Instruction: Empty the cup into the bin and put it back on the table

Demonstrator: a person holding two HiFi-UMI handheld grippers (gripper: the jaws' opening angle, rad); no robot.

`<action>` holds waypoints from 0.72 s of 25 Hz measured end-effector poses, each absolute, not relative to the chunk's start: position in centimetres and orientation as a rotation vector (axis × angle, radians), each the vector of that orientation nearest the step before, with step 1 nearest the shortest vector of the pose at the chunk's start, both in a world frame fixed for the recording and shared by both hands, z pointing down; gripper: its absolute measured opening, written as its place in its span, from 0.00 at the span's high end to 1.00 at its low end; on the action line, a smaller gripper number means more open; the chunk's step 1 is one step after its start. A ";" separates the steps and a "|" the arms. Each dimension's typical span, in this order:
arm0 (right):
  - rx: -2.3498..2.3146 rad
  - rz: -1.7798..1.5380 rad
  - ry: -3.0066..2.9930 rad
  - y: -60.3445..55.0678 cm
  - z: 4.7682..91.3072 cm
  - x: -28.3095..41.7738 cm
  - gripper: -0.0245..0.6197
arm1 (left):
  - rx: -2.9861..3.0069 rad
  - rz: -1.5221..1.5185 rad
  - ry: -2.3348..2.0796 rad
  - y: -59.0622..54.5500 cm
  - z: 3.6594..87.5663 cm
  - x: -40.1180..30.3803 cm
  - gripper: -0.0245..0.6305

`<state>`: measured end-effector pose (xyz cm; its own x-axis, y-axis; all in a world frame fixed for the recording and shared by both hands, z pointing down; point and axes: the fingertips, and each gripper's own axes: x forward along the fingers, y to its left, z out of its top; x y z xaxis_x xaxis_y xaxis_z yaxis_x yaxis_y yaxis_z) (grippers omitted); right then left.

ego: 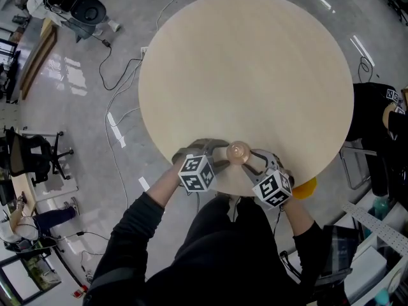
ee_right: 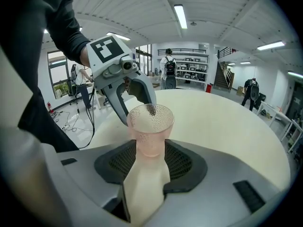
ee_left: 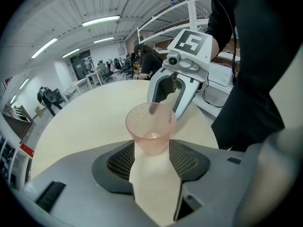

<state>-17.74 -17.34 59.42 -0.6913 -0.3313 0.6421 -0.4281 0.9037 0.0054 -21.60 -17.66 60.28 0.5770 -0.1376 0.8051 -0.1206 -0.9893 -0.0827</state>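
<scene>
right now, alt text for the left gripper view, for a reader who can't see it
An upright pink cup stands on a round pale table, flanked closely by the left gripper's fingers. The right gripper faces it from the far side.

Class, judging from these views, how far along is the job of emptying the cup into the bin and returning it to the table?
Done: unclear; the cup stands upright on the table, and nothing shows inside it. In hand: the left gripper and right gripper each have their jaws either side of its base; a firm grip cannot be confirmed. Left: if already emptied, only letting go; otherwise, everything.
</scene>
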 end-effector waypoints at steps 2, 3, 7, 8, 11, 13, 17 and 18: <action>0.543 0.179 -2.399 -17.1 59.0 -17.5 0.67 | -2.782 -1.402 0.230 -17.4 59.9 -21.4 0.60; 0.543 0.176 -2.404 -17.0 58.7 -17.4 0.67 | -2.790 -1.393 0.230 -17.3 59.7 -21.3 0.60; 0.549 0.168 -2.425 -16.4 57.3 -17.2 0.67 | -2.809 -1.345 0.226 -16.7 58.4 -21.0 0.60; 0.552 0.165 -2.429 -16.1 56.9 -17.1 0.67 | -2.812 -1.332 0.221 -16.5 58.0 -21.0 0.60; 0.566 0.158 -2.439 -15.1 55.5 -16.7 0.67 | -2.829 -1.288 0.201 -15.6 56.5 -20.6 0.60; 0.590 0.166 -2.450 -14.5 54.4 -16.3 0.67 | -2.850 -1.251 0.183 -15.0 55.5 -20.2 0.60; 0.661 0.220 -2.492 -13.3 52.5 -15.9 0.67 | -2.920 -1.151 0.131 -13.9 53.5 -19.7 0.60; 0.678 0.233 -2.504 -12.9 52.1 -15.8 0.67 | -2.941 -1.124 0.113 -13.6 53.0 -19.6 0.60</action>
